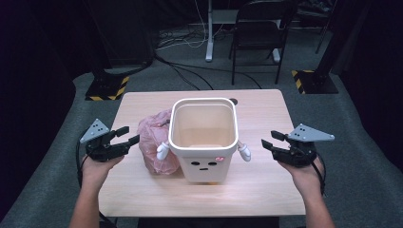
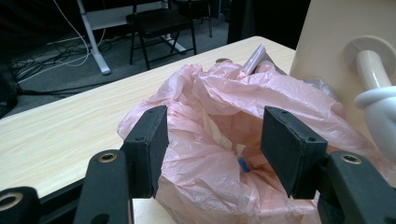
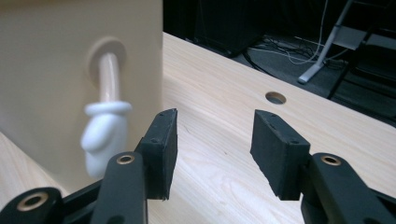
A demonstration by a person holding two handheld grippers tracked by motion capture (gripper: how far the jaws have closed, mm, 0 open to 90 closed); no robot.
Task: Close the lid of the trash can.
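A cream bin (image 1: 203, 137) with a small face and two white arms stands upright and empty in the middle of the wooden table (image 1: 256, 114). A crumpled pink plastic bag (image 1: 154, 142) lies against its left side. My left gripper (image 1: 129, 135) is open at the table's left edge, jaws pointing at the bag. In the left gripper view the bag (image 2: 219, 140) sits just beyond the gripper (image 2: 215, 140), with the bin's wall (image 2: 327, 42) to the right. My right gripper (image 1: 270, 140) is open to the right of the bin, empty. The right gripper view has the bin's arm (image 3: 106, 130) left of the gripper (image 3: 212, 140).
A round cable hole (image 1: 233, 101) is in the table's far edge behind the bin. Beyond the table stand a black folding chair (image 1: 259, 33), a white desk leg (image 1: 209, 33) and two stand bases with yellow-black tape (image 1: 107, 88). Bare tabletop lies right of the bin.
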